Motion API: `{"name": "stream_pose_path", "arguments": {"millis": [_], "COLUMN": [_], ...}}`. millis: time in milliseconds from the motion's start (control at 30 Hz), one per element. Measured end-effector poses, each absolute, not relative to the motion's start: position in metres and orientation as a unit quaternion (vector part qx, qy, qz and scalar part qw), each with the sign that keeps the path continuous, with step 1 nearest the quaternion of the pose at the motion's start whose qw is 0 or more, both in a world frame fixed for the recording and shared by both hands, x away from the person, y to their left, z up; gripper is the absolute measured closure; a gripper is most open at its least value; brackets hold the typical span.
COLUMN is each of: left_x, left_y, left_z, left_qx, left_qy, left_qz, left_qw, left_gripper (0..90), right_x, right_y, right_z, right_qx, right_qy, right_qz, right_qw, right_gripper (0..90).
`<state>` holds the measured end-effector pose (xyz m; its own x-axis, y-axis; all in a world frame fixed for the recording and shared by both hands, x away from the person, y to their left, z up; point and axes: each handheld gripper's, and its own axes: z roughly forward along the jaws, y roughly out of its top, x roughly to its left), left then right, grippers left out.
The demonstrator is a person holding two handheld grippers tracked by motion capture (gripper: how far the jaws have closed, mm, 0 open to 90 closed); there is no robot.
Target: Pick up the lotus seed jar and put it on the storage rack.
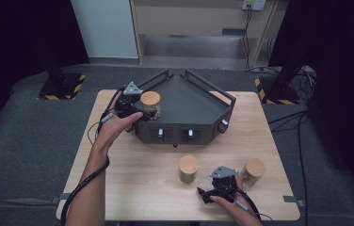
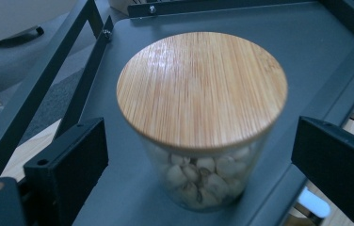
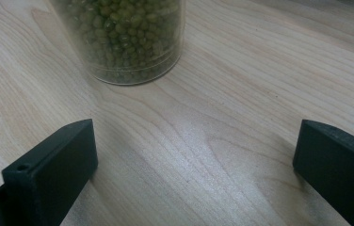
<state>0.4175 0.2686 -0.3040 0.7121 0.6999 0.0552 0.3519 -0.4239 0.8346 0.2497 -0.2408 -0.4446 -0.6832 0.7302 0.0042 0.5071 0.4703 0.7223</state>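
Unlabelled bamboo-lidded jar [image 2: 202, 117] between released left tongs [image 2: 203, 165] on tray [image 2: 316, 42]; right tongs [image 3: 194, 160] agape.

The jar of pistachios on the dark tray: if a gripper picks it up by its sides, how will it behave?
The jar of pistachios looks rigid, clear-walled and smooth, so probably slippery and breakable. Its wooden lid seems merely seated; it may lift off. Standing upright on the tray, it should resist tipping.

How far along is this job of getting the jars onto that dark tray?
One jar of pale nuts already stands on the dark tray. The left hand-held gripper is open around it, jaws clear. Two jars are left on the table: the green-bean jar before the open right hand-held gripper, and another.
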Motion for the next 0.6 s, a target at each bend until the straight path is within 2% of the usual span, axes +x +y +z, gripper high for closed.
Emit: {"name": "stream_pose_path", "arguments": {"millis": [600], "left_x": [0.374], "left_y": [0.293], "left_z": [-0.316], "left_qx": [0.804], "left_qy": [0.323], "left_qz": [0.211], "left_qw": [0.453], "left_gripper": [2.7], "right_x": [0.25], "right_y": [-0.241], "right_z": [-0.444], "right_qx": [0.367], "right_qy": [0.844], "right_qz": [0.36], "right_qw": [0.154], "right_gripper": [0.5]}}
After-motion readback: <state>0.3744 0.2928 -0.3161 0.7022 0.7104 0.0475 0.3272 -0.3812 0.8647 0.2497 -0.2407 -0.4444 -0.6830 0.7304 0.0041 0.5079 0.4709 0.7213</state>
